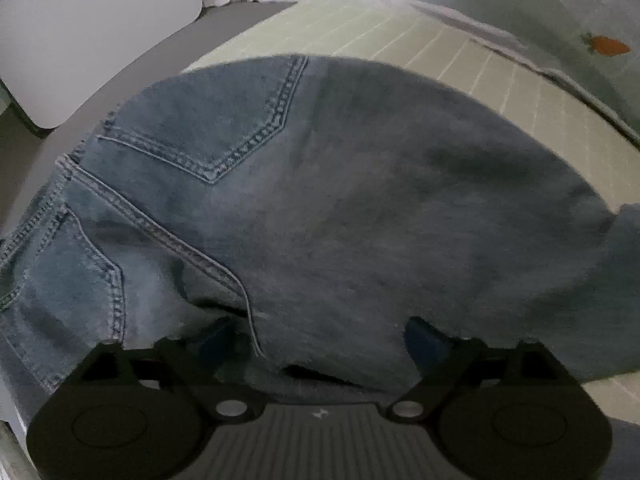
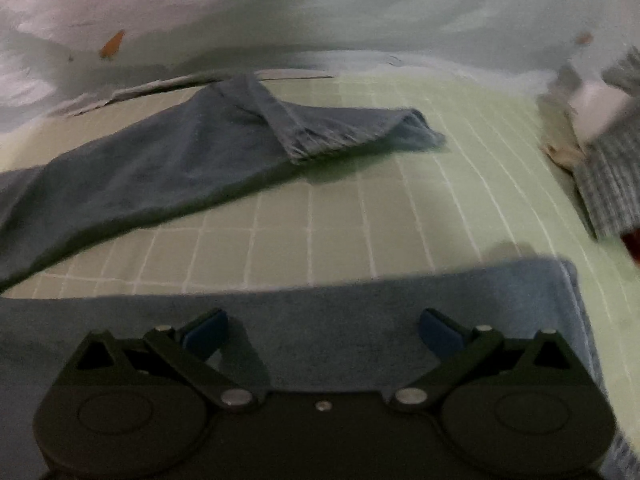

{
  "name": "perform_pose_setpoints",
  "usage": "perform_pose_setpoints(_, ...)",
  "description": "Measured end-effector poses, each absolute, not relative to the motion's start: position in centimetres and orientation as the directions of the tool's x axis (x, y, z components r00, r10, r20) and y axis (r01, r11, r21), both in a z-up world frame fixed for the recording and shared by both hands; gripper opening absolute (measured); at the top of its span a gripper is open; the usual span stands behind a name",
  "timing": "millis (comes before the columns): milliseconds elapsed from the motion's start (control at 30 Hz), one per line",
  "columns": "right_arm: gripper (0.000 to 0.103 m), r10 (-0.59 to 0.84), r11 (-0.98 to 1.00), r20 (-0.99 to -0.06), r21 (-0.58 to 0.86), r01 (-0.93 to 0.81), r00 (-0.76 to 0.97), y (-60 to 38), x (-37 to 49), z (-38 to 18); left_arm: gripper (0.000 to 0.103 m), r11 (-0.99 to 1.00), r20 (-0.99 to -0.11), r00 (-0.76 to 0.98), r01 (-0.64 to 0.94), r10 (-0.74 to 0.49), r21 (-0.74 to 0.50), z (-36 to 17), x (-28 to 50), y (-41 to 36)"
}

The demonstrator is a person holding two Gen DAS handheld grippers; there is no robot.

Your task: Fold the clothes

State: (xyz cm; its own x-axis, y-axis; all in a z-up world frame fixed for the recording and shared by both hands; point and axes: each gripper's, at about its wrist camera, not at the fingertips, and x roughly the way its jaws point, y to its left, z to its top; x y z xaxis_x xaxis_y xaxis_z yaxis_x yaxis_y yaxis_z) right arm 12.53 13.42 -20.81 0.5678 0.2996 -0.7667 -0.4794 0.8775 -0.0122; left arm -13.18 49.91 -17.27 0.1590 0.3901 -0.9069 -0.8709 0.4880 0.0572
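Light blue jeans [image 1: 320, 208] lie seat-up in the left wrist view, with both back pockets [image 1: 224, 128] showing. My left gripper [image 1: 320, 340] is low against the denim, open, its blue pads [image 1: 424, 342] wide apart and partly tucked under a fold. In the right wrist view one leg [image 2: 168, 168] runs from the left to a frayed hem [image 2: 320, 140] that is doubled back. The other leg [image 2: 360, 312] lies across the front. My right gripper [image 2: 322, 332] hovers over that leg, open, with nothing between its pads [image 2: 206, 334].
The jeans rest on a pale green sheet with a white grid [image 2: 360, 216]. A white blanket with orange prints [image 2: 112, 44] bunches along the far side. A grey knit garment [image 2: 612, 184] lies at the right. A white rounded panel [image 1: 92, 28] stands at the far left.
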Motion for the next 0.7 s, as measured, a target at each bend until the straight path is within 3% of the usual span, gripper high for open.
perform_pose_setpoints(133,0.103,0.299,0.869,-0.747,-0.043,-0.492,0.594,14.2,13.2,-19.4,0.103,0.478,-0.912,0.137,-0.876,0.388,0.071,-18.3,-12.7,50.9)
perform_pose_setpoints(433,0.103,0.289,0.859,-0.678,-0.128,-0.495,0.676,16.5,18.5,-18.3,0.103,0.482,-0.924,0.156,-0.875,0.349,0.034,-19.1,-12.7,52.6)
perform_pose_setpoints(533,0.102,0.270,0.833,-0.633,-0.224,-0.506,0.725,17.6,19.5,-18.9,0.103,0.485,-0.931,0.150,-0.874,0.332,0.032,-19.1,-12.5,52.9)
perform_pose_setpoints(700,0.070,0.265,0.742,-0.632,-0.348,-0.573,0.728,19.3,20.3,-19.9,0.103,0.490,-0.937,0.145,-0.871,0.318,0.031,-19.0,-12.3,53.3)
